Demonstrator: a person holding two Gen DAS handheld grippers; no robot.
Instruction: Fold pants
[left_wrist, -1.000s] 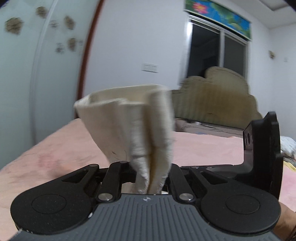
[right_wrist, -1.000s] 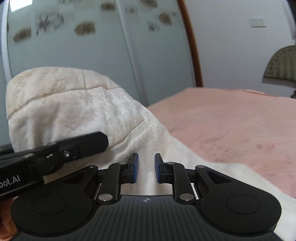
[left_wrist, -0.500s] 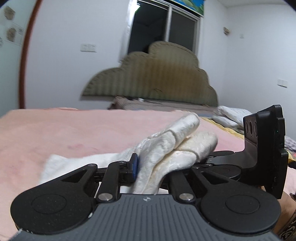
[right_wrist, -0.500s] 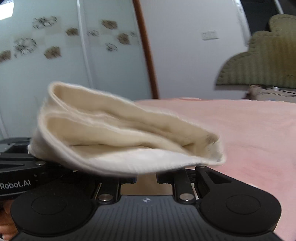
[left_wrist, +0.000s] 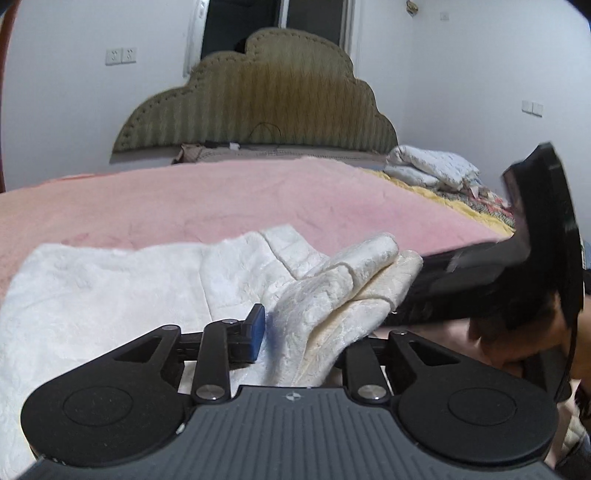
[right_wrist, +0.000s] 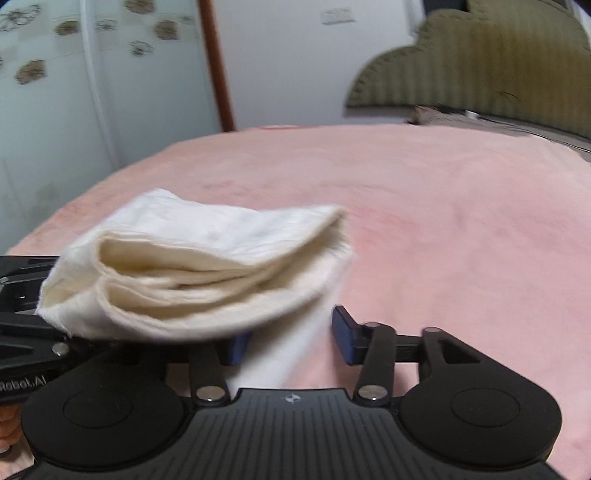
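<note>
Left wrist view: my left gripper (left_wrist: 299, 338) stands spread, cream pants (left_wrist: 110, 295) bunched between its fingers but not pinched; the rest lies flat on the pink bed (left_wrist: 221, 199) ahead and to its left. Right wrist view: my right gripper (right_wrist: 291, 339) is spread too, a folded wad of pants (right_wrist: 192, 280) draped over its left finger. I judge this the release: back both grippers out low and straight, so the fold stays put.
</note>
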